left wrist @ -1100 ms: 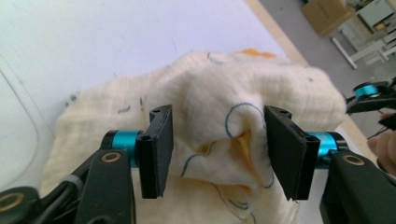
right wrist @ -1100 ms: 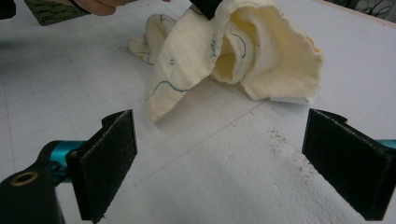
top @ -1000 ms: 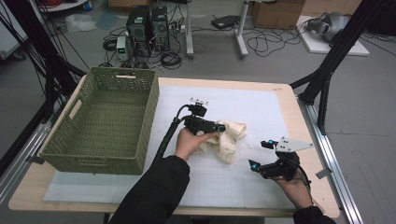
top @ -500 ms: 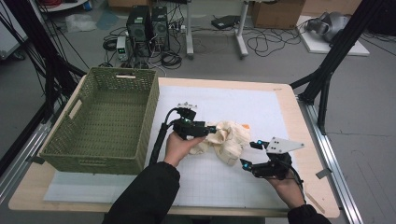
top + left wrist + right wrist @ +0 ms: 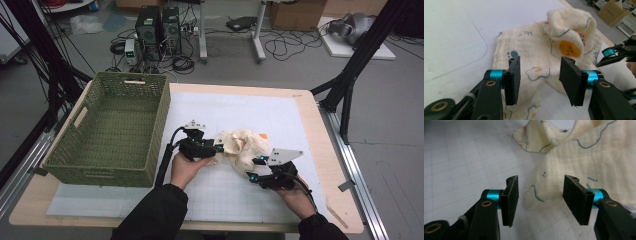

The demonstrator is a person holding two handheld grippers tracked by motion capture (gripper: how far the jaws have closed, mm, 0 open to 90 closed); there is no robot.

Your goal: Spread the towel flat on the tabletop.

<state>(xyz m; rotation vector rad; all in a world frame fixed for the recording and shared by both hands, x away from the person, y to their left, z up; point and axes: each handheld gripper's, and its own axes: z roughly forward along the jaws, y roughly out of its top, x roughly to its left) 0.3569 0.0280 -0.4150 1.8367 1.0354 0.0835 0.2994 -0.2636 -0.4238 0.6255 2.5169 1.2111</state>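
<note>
At the far left of the table (image 5: 320,125) stands a green woven basket (image 5: 112,132), its long side running near to far beside the white gridded mat (image 5: 220,107). Nothing lies between the basket and your grippers; a black cable curves along the mat's left edge to your left hand.

Your left gripper (image 5: 218,148) sits just right of the basket, pointing right at the cloth (image 5: 245,147). Its jaws have just been closing and stand half spread, with the cloth's left edge between them; the pads do not press on it.

The cloth lies crumpled in the middle of the mat, slightly toward the near side. It is pale cream muslin with small blue-outlined shapes and orange spots, bunched into a soft heap with one fold standing up.

Your right gripper (image 5: 254,168) comes in from the near right, under its grey plate. Its jaws have also just been closing and stand half spread astride the cloth's near edge, pads clear of it.

The left gripper view shows the raised fold with an orange patch, and your right gripper beyond it at the right edge. The right gripper view shows the mat's grid and a thick hem lying flat between the jaws.
</note>
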